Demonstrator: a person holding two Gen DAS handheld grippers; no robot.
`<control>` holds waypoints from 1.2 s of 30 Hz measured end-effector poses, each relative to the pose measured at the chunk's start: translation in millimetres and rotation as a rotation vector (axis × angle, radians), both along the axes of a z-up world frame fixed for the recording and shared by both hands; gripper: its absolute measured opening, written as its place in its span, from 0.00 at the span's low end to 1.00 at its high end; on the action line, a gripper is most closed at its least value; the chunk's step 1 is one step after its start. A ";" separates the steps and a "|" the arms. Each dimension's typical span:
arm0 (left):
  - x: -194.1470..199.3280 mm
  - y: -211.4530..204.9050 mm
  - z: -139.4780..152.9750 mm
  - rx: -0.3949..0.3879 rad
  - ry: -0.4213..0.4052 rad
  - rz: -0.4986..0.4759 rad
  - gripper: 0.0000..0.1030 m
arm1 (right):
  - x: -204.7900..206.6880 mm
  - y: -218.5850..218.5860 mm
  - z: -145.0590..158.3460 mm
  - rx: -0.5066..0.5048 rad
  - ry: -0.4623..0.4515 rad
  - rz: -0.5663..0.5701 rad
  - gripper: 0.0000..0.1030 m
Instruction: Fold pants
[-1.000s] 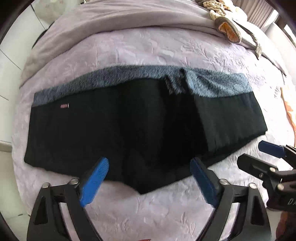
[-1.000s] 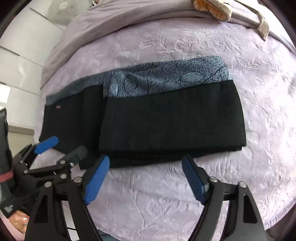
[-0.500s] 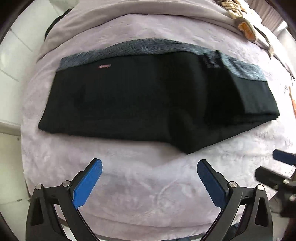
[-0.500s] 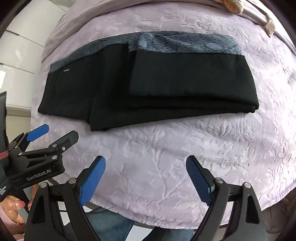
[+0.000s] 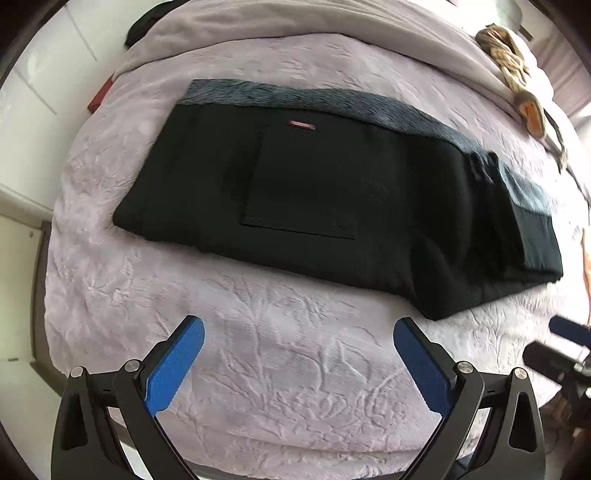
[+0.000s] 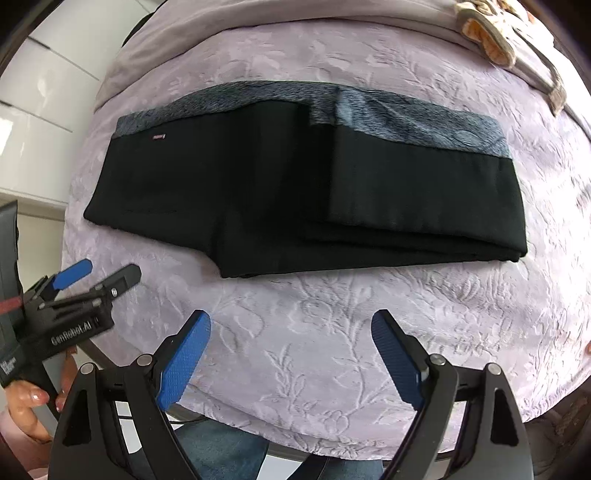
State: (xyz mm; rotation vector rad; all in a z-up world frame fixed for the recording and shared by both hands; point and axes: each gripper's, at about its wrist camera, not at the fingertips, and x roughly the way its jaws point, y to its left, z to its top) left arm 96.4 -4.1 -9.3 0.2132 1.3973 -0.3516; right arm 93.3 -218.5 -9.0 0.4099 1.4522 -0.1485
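Black pants (image 5: pixel 332 199) with a grey patterned waistband lie flat on the lilac bedspread, partly folded, with the right end doubled over (image 6: pixel 424 192). A small red label sits near the waistband (image 5: pixel 302 125). My left gripper (image 5: pixel 299 354) is open and empty, held over bare bedspread in front of the pants. My right gripper (image 6: pixel 291 350) is open and empty too, back from the pants' near edge. The left gripper also shows in the right wrist view (image 6: pixel 99 273), to the left of the pants' lower corner.
The lilac embossed bedspread (image 5: pixel 295 369) covers the bed, whose near edge curves below the grippers. A grey blanket (image 5: pixel 295 22) lies bunched at the far side. A beige and orange cloth item (image 5: pixel 517 85) lies at the far right. White cupboards stand at left.
Both grippers have drawn back from the pants toward the bed's near edge. The left view has shifted right to left, so the pants sit farther up and right. The pants have not moved.
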 end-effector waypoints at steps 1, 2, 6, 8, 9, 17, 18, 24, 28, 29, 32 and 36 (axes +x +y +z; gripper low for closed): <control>2.0 3.4 -0.2 -0.005 0.000 0.009 1.00 | 1.1 3.6 -0.7 0.000 0.003 0.006 0.88; 3.3 6.0 -1.0 -0.008 0.000 0.014 1.00 | 1.5 6.7 -1.4 0.000 0.004 0.009 0.88; 13.5 18.8 -4.5 -0.021 0.004 0.043 1.00 | 6.6 17.0 -4.2 -0.001 0.012 0.021 0.88; 16.4 22.6 -5.6 -0.028 0.004 0.057 1.00 | 9.8 20.7 -5.6 -0.006 0.018 0.029 0.88; 21.1 26.5 -7.7 -0.030 0.003 0.064 1.00 | 11.7 22.7 -6.5 -0.008 0.021 0.032 0.88; 49.5 58.4 -14.1 -0.091 -0.014 0.155 1.00 | 31.9 34.6 -16.2 -0.007 0.038 0.059 0.88; 53.4 64.8 -15.1 -0.112 -0.011 0.170 1.00 | 34.9 35.5 -17.0 -0.008 0.038 0.063 0.88; 65.9 97.0 -18.4 -0.226 -0.009 0.243 1.00 | 48.2 42.0 -19.5 -0.003 0.028 0.075 0.88; 73.4 120.0 -29.3 -0.393 0.042 0.307 1.00 | 47.8 45.1 -24.7 0.010 0.041 0.082 0.88; 75.7 122.8 -33.3 -0.418 0.053 0.320 1.00 | 47.1 45.6 -27.6 0.013 0.052 0.086 0.88; 85.4 126.4 -44.3 -0.466 0.056 0.342 1.00 | 46.5 46.1 -31.3 0.007 0.066 0.090 0.88; 100.6 124.9 -63.5 -0.510 0.084 0.400 1.00 | 45.6 43.9 -34.9 0.005 0.083 0.086 0.88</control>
